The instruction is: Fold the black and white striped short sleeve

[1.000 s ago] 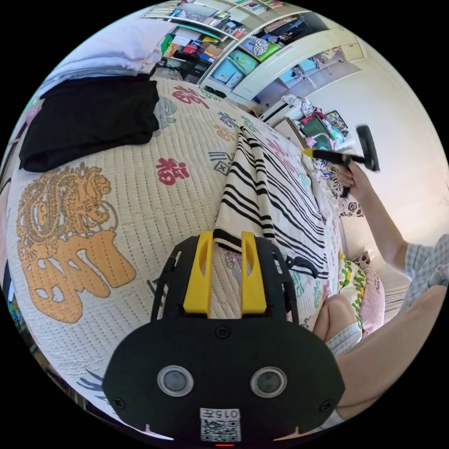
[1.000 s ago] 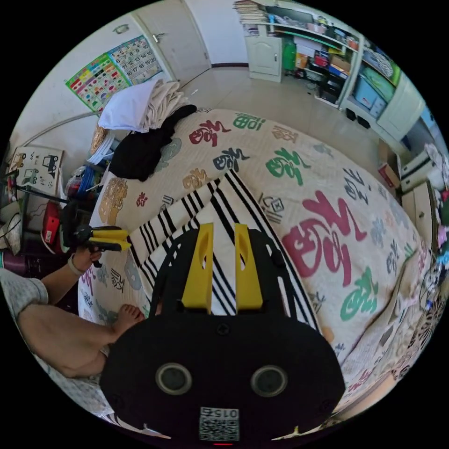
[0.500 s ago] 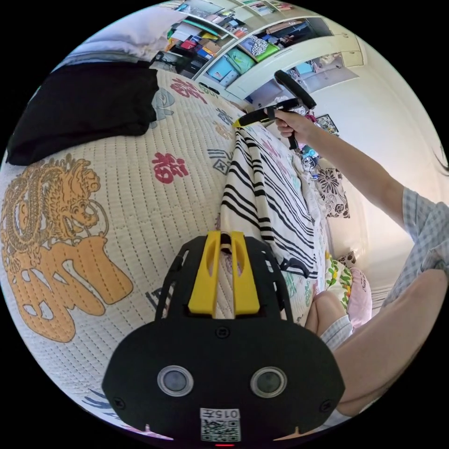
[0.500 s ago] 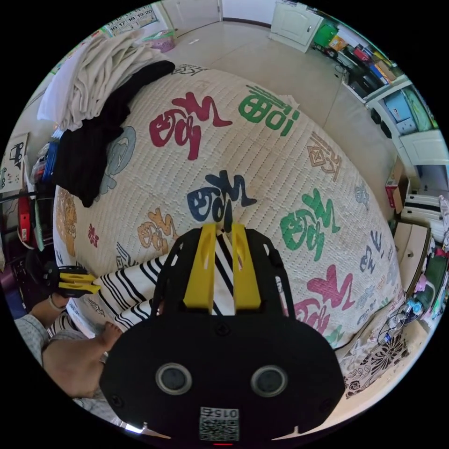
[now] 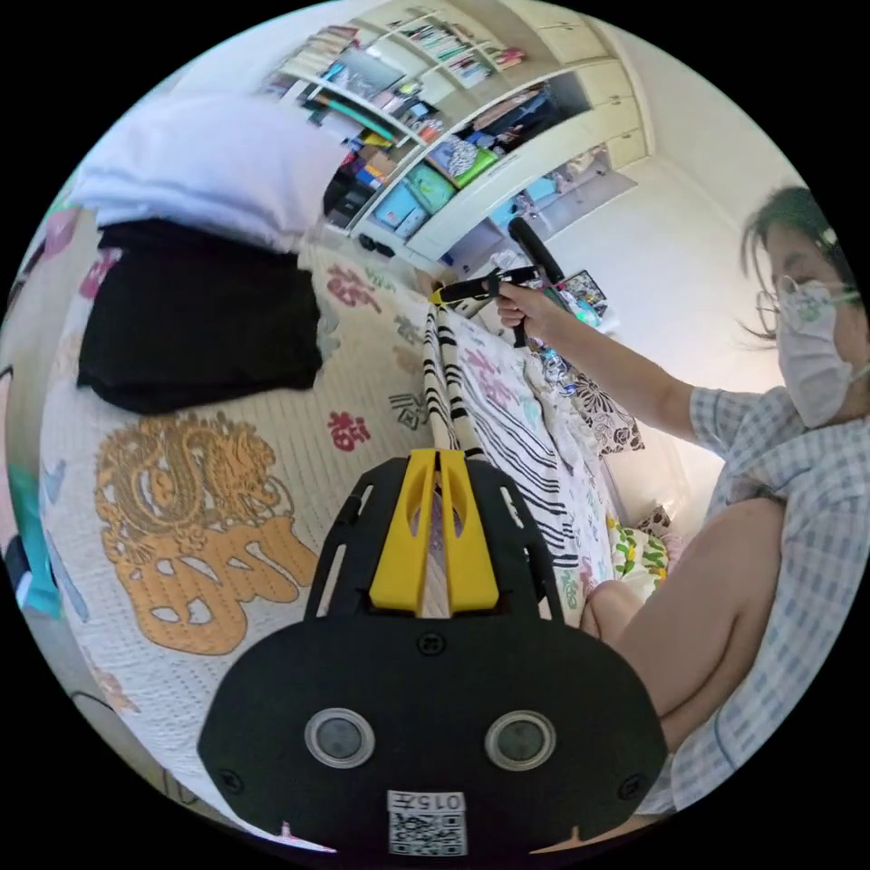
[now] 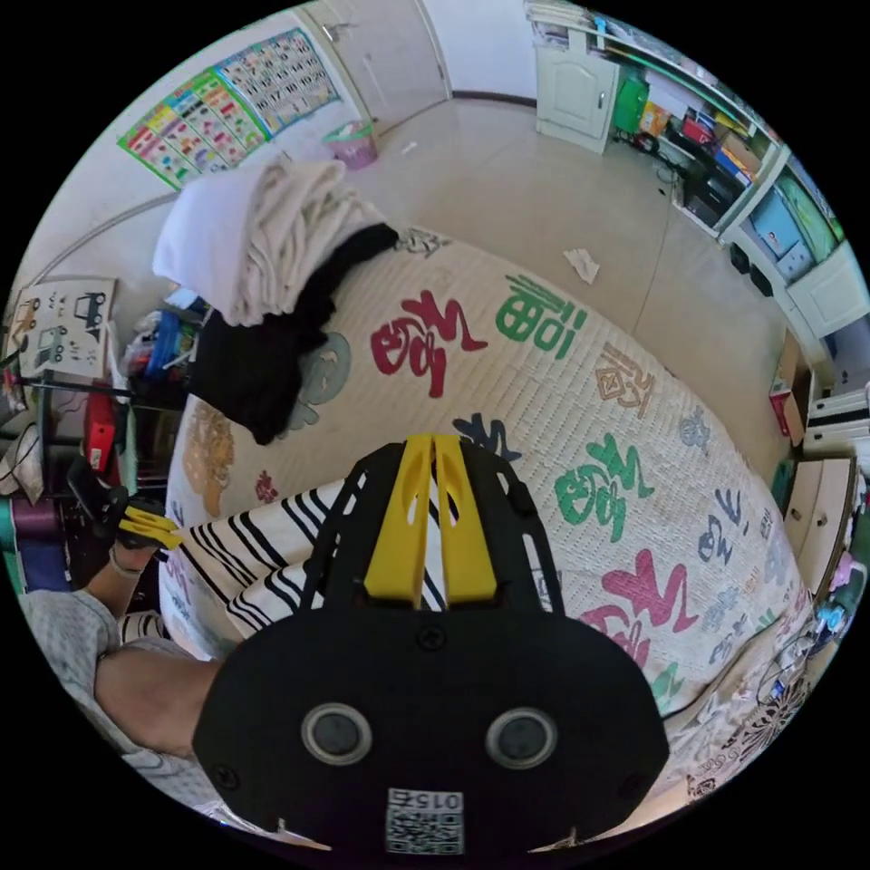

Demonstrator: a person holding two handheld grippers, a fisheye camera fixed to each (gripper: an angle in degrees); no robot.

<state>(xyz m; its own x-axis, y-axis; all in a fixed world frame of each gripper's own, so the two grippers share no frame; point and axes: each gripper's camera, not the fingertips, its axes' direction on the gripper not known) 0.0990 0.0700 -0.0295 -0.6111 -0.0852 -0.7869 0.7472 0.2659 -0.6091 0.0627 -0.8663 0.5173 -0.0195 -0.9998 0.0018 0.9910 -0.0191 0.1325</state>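
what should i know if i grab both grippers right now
Left gripper: shut on one end of the striped shirt.
Right gripper: shut on the other end, raised above the quilt.
The shirt hangs stretched between them, its lower part draped on the quilt near the person's knee.
Done: both ends gripped and raised.
Left: lay it down folded, then make the remaining folds.

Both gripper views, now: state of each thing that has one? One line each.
Left gripper: shut on the striped shirt's edge.
Right gripper: shut on the striped shirt.
Striped shirt: partly folded, one edge lifted between the two grippers, rest lying on the quilt.
Black garment: folded, lying on the quilt.
White and cream pile: stacked on the black garment.
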